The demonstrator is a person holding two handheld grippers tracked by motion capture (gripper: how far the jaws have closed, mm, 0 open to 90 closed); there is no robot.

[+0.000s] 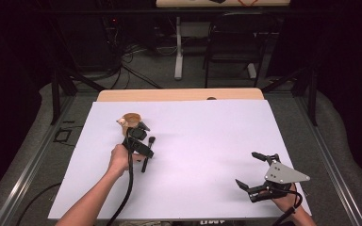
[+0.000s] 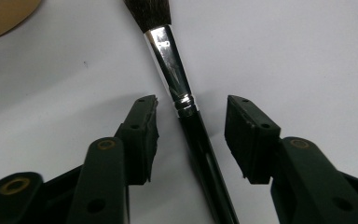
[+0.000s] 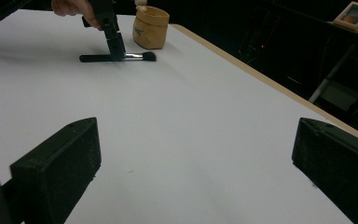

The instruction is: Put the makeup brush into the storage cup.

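A makeup brush [image 1: 145, 162] with a black handle, silver ferrule and dark bristles lies flat on the white tabletop [image 1: 202, 141]. My left gripper [image 1: 140, 143] points down over it. In the left gripper view the brush [image 2: 170, 51] runs up between the jaws of my left gripper [image 2: 191, 105], with a gap on each side, so the gripper is open. A small tan paper bag [image 1: 132, 120] stands just beyond the brush. My right gripper [image 1: 246, 168] rests at the near right of the table, open wide and holding nothing [image 3: 196, 163]. It faces the brush [image 3: 140, 57] and the bag [image 3: 150, 27].
The table's wooden far edge [image 1: 179, 94] shows beyond the white cover. Behind it stand a dark chair [image 1: 235, 42] and a table leg [image 1: 178, 47]. White surface stretches between the two grippers.
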